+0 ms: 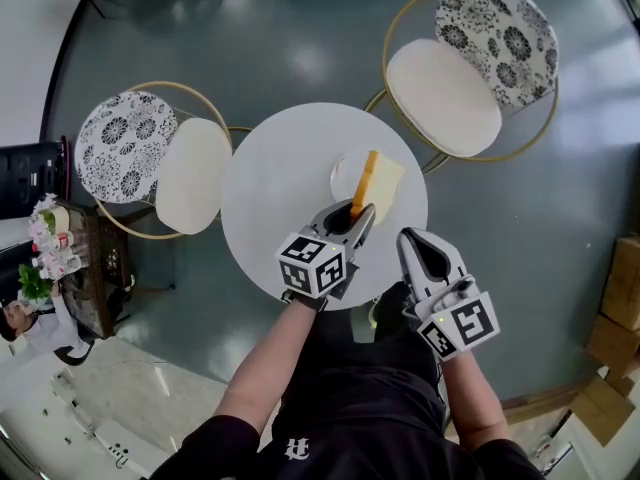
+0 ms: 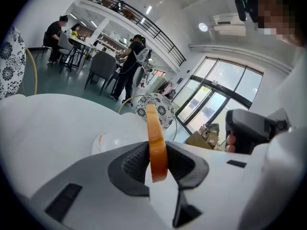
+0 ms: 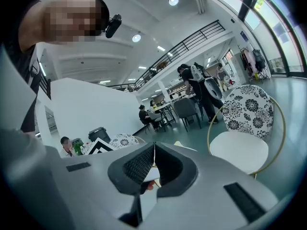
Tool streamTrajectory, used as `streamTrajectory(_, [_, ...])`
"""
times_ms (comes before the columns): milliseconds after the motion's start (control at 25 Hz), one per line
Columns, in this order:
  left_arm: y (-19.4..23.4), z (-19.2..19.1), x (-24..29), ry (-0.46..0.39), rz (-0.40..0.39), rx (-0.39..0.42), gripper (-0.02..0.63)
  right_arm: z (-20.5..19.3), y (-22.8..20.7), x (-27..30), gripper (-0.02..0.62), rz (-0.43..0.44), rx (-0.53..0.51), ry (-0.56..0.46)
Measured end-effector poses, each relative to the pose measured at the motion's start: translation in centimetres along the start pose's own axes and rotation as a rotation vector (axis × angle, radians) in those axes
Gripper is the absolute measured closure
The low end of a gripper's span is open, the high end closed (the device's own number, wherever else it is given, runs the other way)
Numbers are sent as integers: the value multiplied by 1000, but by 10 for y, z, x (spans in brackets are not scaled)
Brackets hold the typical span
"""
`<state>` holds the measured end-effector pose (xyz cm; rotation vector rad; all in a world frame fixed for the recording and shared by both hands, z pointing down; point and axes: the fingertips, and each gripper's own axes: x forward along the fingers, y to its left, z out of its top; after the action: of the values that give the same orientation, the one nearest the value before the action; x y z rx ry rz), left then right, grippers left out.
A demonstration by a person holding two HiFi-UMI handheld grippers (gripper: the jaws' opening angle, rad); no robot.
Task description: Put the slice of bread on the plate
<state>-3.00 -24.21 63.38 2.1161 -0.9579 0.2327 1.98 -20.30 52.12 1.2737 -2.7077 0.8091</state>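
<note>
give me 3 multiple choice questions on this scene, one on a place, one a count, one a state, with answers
1. Where is the slice of bread?
A. lying on the floor
B. on a shelf
C. on edge in the left gripper

2. How many chairs stand by the table?
A. two
B. three
C. four

3. How do the jaws of the right gripper stand?
A. wide apart
B. together, empty
C. shut on a fork

Answers:
1 C: the pads clamp the slice upright, over the clear plate in the head view.
2 A: one sits on each side of the round white top.
3 B: its pads meet with nothing between them.
</note>
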Motion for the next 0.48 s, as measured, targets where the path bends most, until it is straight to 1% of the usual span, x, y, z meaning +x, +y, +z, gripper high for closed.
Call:
streamTrajectory(120, [8, -7, 5, 28, 15, -2, 511, -2, -2, 2, 589, 1, 3, 1])
streamTrajectory(480, [20, -9, 10, 40, 27, -12, 509, -5, -5, 1, 589, -3, 14, 12])
